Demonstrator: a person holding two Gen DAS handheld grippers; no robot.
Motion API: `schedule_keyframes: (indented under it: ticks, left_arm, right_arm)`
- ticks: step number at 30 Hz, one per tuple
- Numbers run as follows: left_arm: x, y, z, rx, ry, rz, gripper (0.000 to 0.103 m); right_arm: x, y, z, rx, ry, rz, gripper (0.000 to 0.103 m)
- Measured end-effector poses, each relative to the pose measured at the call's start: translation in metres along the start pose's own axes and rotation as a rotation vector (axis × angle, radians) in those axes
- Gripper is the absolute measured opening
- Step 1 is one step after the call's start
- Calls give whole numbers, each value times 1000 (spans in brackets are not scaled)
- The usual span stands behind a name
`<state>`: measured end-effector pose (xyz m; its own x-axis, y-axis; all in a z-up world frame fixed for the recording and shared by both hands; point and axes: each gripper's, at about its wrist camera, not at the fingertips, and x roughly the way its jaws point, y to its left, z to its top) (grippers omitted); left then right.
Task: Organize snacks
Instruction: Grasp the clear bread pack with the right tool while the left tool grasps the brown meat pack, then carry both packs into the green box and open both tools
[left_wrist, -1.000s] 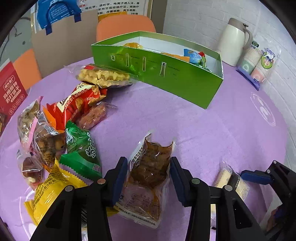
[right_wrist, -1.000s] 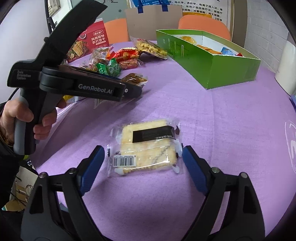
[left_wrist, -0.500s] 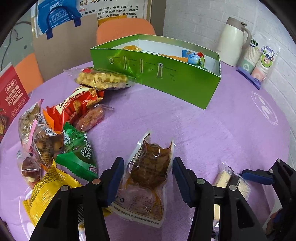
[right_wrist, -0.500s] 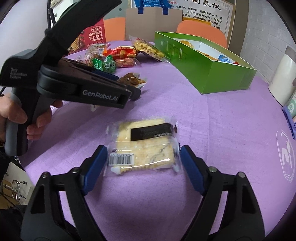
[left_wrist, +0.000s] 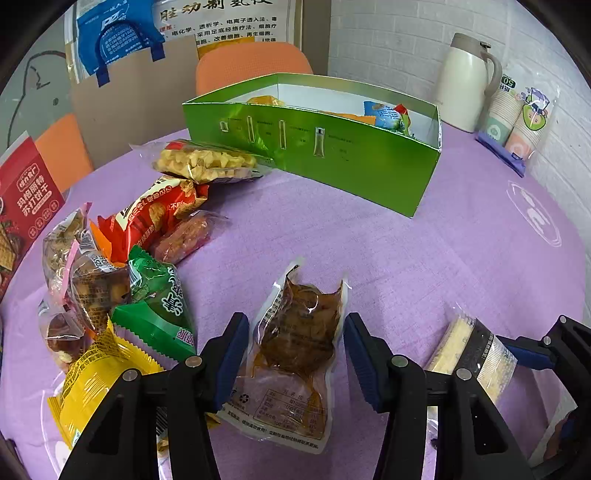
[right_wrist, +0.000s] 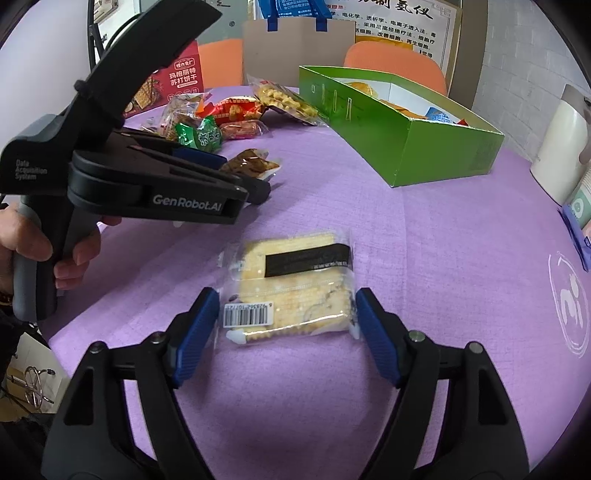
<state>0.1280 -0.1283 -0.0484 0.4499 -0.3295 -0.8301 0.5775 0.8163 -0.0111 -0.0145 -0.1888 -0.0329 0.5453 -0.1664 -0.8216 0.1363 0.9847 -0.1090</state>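
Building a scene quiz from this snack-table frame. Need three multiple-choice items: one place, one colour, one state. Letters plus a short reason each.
1. Where does the brown snack pouch lie?
A. between the left gripper's fingers
B. inside the green box
C. on the orange chair

2. What colour is the tablecloth?
A. white
B. purple
C. red

3. How does the right gripper stand to the biscuit pack?
A. lifting it clear of the table
B. shut with nothing in it
C. straddling it as it lies flat

Key: 1 A, a blue pad stands on each side of it. 2 B, purple cloth fills both views. 3 C, the pack rests on the cloth; the jaws are opening.
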Motion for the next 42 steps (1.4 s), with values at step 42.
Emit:
schedule_keyframes:
  ticks: [42]
  left_arm:
    - [-74, -7, 122, -57, -238, -84, 43]
  right_arm:
    - [-46, -103, 108, 169, -314, -85, 60]
